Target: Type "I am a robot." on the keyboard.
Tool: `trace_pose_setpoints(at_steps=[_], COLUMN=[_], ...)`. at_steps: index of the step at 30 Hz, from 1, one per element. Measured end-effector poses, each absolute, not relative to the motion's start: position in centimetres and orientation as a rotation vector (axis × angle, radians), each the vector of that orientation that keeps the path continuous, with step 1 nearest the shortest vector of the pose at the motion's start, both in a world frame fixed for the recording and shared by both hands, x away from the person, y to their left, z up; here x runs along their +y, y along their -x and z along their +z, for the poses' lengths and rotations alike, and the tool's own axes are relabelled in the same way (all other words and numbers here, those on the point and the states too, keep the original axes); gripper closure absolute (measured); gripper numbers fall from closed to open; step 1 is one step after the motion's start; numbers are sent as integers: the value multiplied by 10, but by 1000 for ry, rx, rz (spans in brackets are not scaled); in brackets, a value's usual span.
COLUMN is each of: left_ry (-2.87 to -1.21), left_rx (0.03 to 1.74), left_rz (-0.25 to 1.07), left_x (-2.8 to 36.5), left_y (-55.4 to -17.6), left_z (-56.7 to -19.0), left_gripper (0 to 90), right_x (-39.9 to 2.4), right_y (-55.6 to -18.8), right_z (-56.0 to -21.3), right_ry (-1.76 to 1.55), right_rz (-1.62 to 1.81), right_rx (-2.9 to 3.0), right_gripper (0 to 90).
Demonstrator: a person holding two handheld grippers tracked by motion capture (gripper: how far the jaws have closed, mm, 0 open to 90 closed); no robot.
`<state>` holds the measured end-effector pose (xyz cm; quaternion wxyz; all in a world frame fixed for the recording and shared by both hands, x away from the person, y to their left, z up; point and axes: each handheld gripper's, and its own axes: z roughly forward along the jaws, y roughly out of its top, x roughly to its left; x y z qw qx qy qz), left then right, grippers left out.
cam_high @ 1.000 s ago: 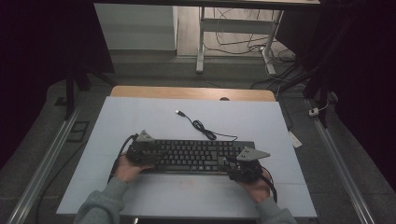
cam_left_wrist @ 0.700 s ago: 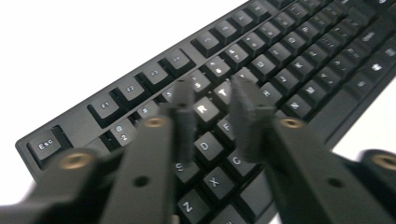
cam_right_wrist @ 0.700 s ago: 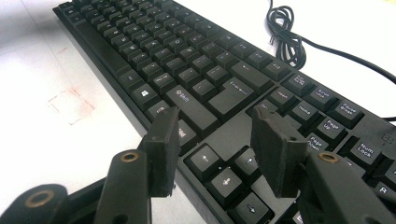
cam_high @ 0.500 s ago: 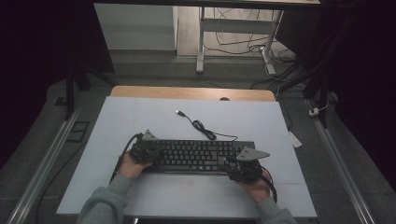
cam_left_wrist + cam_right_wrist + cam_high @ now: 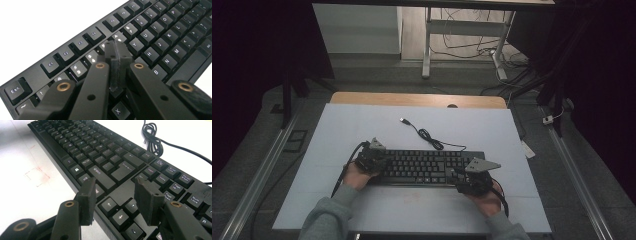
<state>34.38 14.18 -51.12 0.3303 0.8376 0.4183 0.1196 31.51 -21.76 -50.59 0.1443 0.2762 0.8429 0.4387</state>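
A black keyboard (image 5: 427, 167) lies across the white table top, and its cable (image 5: 427, 134) coils behind it and ends in a USB plug (image 5: 403, 120). My left gripper (image 5: 379, 162) sits over the keyboard's left end. In the left gripper view its jaws (image 5: 116, 50) are pressed together with nothing between them, tips just above the number-row keys (image 5: 155, 32). My right gripper (image 5: 466, 179) is at the keyboard's right front corner. In the right gripper view it (image 5: 115, 192) stands open, jaws spread above the arrow keys (image 5: 120, 216), gripping nothing. The cable coil (image 5: 152, 140) lies beyond.
The white table top (image 5: 362, 125) has bare room behind and in front of the keyboard. A faint red square mark (image 5: 37, 176) is drawn near the front. A small white item (image 5: 528, 149) lies at the right edge. A wooden strip (image 5: 412, 99) borders the back.
My left gripper has edged slightly to the right, onto the keyboard's left end. The right gripper and the keyboard have stayed put.
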Motion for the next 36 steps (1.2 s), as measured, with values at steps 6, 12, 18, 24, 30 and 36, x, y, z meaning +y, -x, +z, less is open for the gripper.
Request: trace_pose_setpoints(at_steps=[6,12,18,24,30,36], left_ry=[-2201,-2211,-2199,-2178,-2115,-2067], left_rx=[1104,1108,1104,1091,1081,1078], left_rz=[311,311,314,310,306,311], left_x=[141,140,139,142,148,155], left_y=[-345,-345,-343,-341,-335,-326], left_z=[-514,-517,-515,-512,-504,-499], left_gripper=[890,890,890,889,808,640], right_x=[-218,-218,-219,-218,-218,-218], right_y=[-315,-315,-315,-315,-315,-315], right_z=[-506,-505,-505,-505,-505,-505], right_ry=[-795,-795,-796,-795,-795,-797], right_rz=[1259,1259,1264,1260,1261,1272], right_rx=[2430,2430,2422,2429,2429,2420], right_gripper=[521,521,521,522,521,521])
